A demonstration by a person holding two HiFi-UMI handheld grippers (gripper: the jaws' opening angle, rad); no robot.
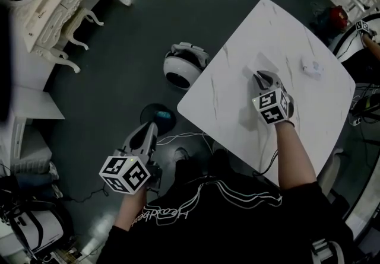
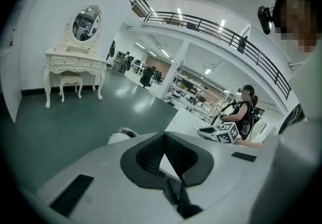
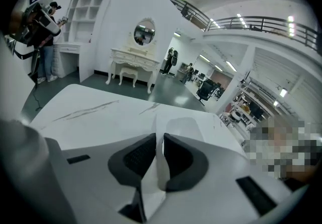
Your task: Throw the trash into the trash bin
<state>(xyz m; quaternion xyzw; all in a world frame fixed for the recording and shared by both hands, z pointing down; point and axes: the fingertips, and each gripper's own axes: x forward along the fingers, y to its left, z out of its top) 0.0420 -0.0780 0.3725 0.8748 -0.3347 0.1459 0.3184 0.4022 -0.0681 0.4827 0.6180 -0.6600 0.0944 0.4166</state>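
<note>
**Right hand-held gripper pinches a white scrap on the surface; bin on the floor off to its left**

The right hand-held gripper [image 1: 259, 76] rests low on the white marbled surface [image 1: 237, 111], tilted downward. In the right gripper view its dark pads [image 3: 138, 156] stand almost together, with only a narrow slot between them. A thin white paper scrap [image 3: 160, 166] fills that slot edge-on and the pads press on it. The rest of the scrap lies flat on the surface just beyond the tips, as a pale patch. Further ahead and to the right of this hand-held gripper lies a small crumpled white piece [image 1: 313, 67], well apart from it.

The left hand-held gripper [image 1: 152, 128] is held off the surface, over the dark floor, well to the left of the right one. In the left gripper view its pads [image 2: 150, 156] stand apart with nothing between them; only the corner of the surface shows through the gap.

The trash bin [image 1: 185, 65], round and white with a dark opening, stands on the floor ahead of the left hand-held gripper, beside the surface's left edge. A dark round object [image 1: 159, 116] sits on the floor just beyond the left tips. A white dressing table [image 1: 59, 8] stands far off to the left.
</note>
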